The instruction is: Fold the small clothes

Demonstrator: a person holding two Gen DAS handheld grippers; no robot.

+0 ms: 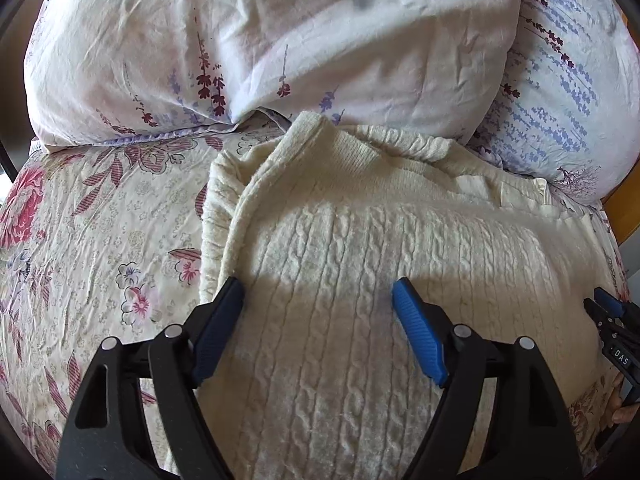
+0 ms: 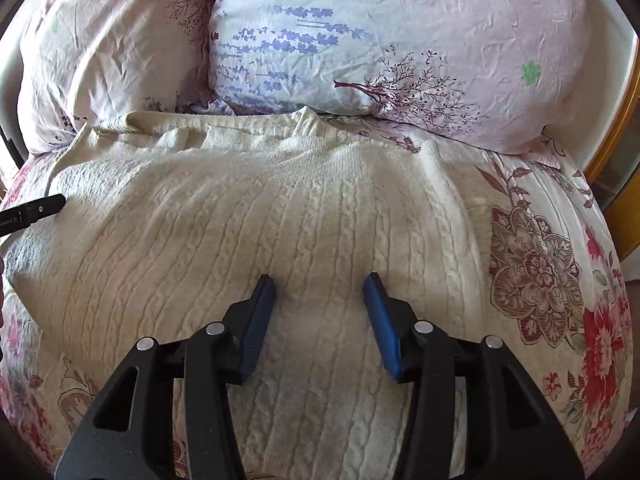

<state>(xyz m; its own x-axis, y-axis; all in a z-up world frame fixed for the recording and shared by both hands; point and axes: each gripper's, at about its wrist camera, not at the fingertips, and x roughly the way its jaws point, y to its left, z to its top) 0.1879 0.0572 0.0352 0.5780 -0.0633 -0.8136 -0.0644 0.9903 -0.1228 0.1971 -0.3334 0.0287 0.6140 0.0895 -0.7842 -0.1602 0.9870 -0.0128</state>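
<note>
A cream cable-knit sweater [image 1: 360,248] lies spread on a flowered bedsheet [image 1: 100,220], its neck end toward the pillows. My left gripper [image 1: 318,294] hovers over the sweater's left part, jaws wide apart with only the flat knit below them. In the right wrist view the same sweater [image 2: 280,216] fills the middle. My right gripper [image 2: 319,286] stands open above it, nothing pinched between the blue pads. The right gripper [image 1: 608,308] shows at the right edge of the left wrist view, and one of the left gripper's fingers [image 2: 40,208] pokes in at the left edge of the right wrist view.
Two large pillows [image 1: 260,40] [image 2: 400,48] with lavender prints lean at the head of the bed, just behind the sweater. A wooden bed frame [image 2: 616,120] runs along the right. Flowered sheet [image 2: 560,280] lies bare to the right of the sweater.
</note>
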